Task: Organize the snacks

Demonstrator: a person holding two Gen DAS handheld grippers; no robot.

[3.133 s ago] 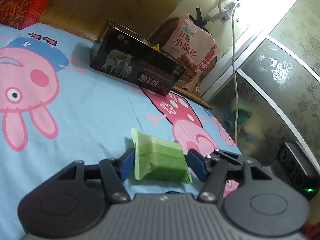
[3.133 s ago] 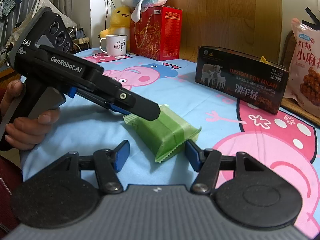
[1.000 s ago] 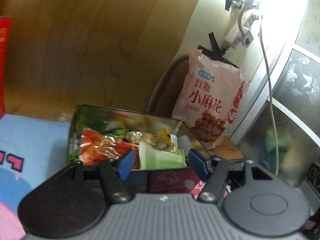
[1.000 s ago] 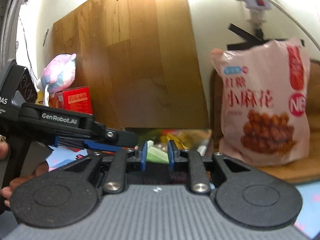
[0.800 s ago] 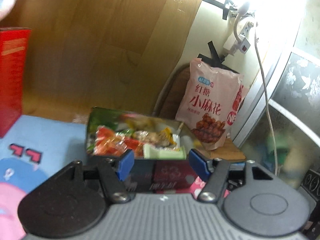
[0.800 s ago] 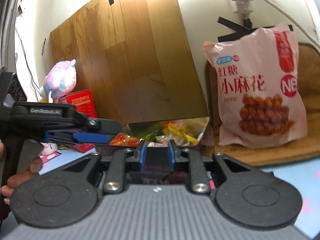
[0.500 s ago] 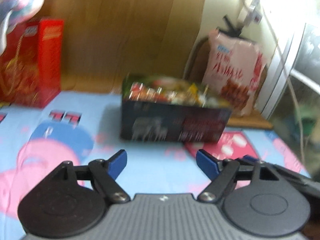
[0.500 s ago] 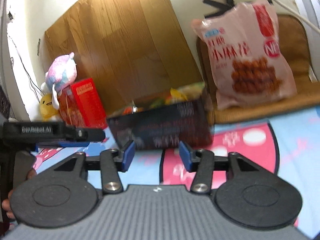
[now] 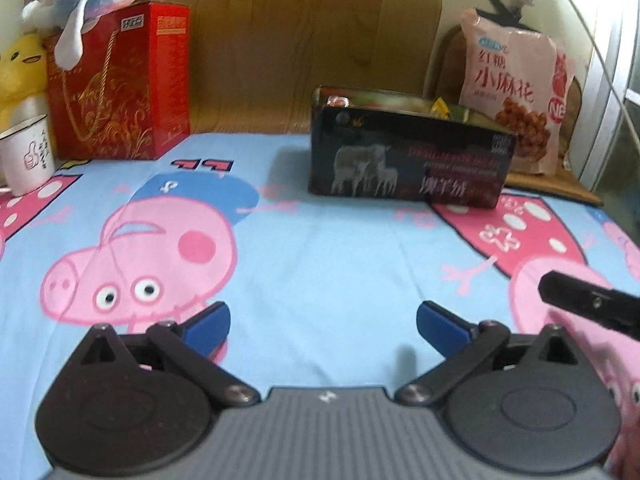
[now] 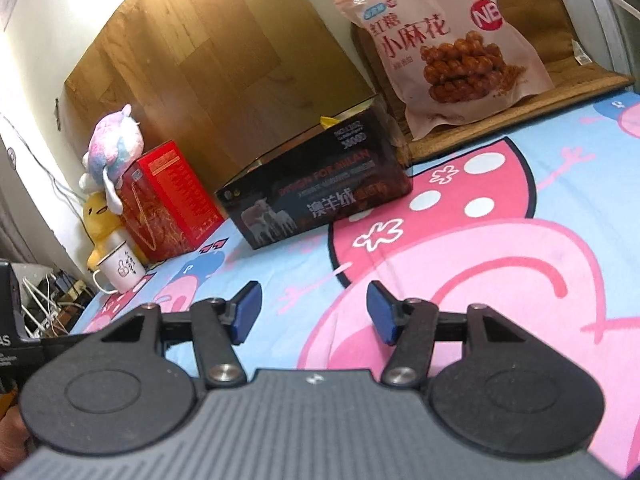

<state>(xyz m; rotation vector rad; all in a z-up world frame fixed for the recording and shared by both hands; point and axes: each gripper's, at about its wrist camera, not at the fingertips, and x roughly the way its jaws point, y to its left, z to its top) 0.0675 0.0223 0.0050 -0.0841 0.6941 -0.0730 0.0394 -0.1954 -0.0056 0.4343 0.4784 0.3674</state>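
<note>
Soft printed sheet (image 9: 320, 264), rectangular dark box (image 9: 408, 160)

— Where do the snacks sit?

— In the dark box (image 9: 412, 160), the one printed with white sheep and Chinese lettering. It stands open-topped and upright on the cartoon-pig bedsheet (image 9: 320, 264), close to the wooden headboard (image 9: 300, 40). Only bits of wrapper show above its rim: a yellow one (image 9: 441, 106) and a pale reddish one (image 9: 337, 101); the rest is hidden by the near wall.

— Anything else edible?

— A pink bag of twisted fried dough (image 9: 516, 92), sealed, leaning upright just behind the box's right end. From the right wrist view the box (image 10: 320, 200) sits in front of and left of that bag (image 10: 444, 40), nearly touching.
</note>
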